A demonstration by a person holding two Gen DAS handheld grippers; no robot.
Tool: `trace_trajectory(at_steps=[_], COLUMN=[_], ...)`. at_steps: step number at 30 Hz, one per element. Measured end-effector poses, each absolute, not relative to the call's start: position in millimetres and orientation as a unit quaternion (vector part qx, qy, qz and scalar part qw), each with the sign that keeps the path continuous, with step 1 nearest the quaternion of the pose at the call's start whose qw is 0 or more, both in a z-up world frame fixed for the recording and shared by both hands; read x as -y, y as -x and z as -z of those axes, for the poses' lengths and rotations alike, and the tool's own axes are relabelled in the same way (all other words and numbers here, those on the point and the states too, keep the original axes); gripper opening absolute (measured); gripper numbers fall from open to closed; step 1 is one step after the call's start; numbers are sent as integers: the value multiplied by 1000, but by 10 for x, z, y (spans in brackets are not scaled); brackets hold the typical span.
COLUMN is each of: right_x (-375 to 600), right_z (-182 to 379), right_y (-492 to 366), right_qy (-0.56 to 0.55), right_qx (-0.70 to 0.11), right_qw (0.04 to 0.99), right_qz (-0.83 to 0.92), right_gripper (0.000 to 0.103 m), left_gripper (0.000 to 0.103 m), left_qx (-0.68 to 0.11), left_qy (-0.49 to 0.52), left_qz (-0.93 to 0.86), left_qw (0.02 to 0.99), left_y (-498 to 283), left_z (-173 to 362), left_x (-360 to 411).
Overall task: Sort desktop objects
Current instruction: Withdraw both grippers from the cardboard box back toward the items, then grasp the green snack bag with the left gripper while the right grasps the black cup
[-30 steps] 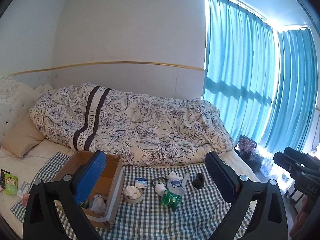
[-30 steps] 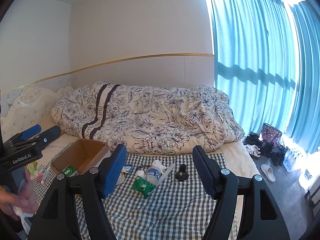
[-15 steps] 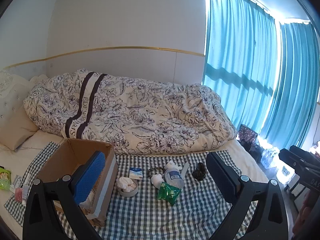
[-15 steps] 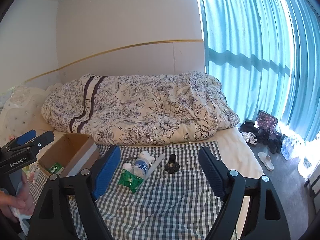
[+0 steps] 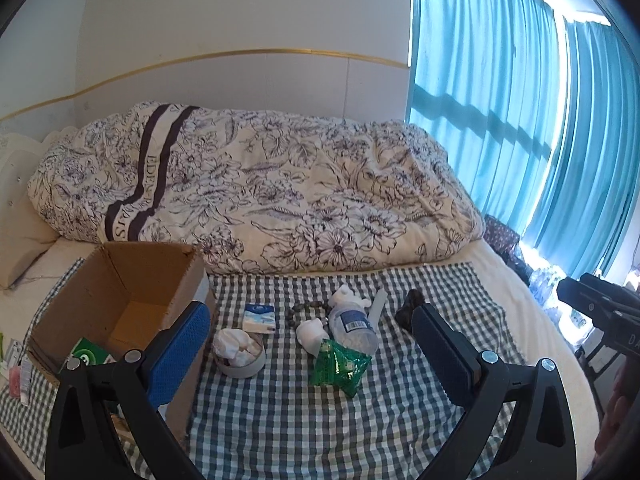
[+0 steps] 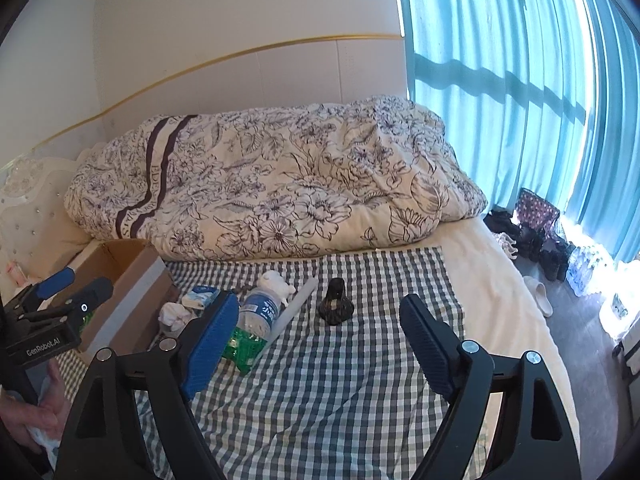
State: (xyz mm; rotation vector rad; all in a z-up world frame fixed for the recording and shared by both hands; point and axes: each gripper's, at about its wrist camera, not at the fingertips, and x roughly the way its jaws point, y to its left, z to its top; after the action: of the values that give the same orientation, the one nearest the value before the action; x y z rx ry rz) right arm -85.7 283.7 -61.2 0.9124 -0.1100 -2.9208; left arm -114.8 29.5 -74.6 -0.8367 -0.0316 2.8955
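Observation:
On a checked cloth point(image 5: 280, 412) lie a clear water bottle point(image 5: 354, 326), a green packet point(image 5: 340, 366), a white figurine point(image 5: 346, 295), a small blue-white box point(image 5: 260, 318), a round tin of crumpled tissue point(image 5: 239, 354), a dark bead bracelet point(image 5: 306, 307) and a black object point(image 6: 335, 308). An open cardboard box point(image 5: 120, 300) holding a green item stands at the left. My left gripper point(image 5: 310, 350) hangs open above the bottle and packet. My right gripper point(image 6: 316, 338) is open too, nearer than the black object point(image 5: 410, 310). The bottle point(image 6: 260, 314) and packet point(image 6: 244, 348) sit by its left finger.
A floral duvet point(image 5: 260, 192) is heaped behind the cloth. Blue curtains point(image 6: 520, 100) cover the window at right; shoes and bottles point(image 6: 552, 256) lie on the floor below. Small packets point(image 5: 16, 368) rest left of the cardboard box point(image 6: 124, 292). A hand point(image 6: 32, 412) holds the left gripper.
Both grippers have moved closer to the cloth and its objects, which now look larger. Both stay open, and nothing on the cloth has moved.

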Motion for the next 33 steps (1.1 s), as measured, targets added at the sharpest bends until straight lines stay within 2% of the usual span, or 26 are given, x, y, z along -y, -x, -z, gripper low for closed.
trace_trajectory(at_steps=[21, 33], right_x=[-2972, -2731], right_z=[1712, 2094], right_y=[1747, 2168], right_qy=[-365, -387], right_qx=[34, 7], right_qw=[17, 30], right_qz=[930, 921], right_gripper=[83, 83], left_gripper=[103, 103], left_qx=[-27, -18], left_qy=[383, 400], left_qz=[-919, -910], left_qw=[93, 106], left_y=[1842, 2106], left_z=[2186, 2517], left_x=[-664, -726])
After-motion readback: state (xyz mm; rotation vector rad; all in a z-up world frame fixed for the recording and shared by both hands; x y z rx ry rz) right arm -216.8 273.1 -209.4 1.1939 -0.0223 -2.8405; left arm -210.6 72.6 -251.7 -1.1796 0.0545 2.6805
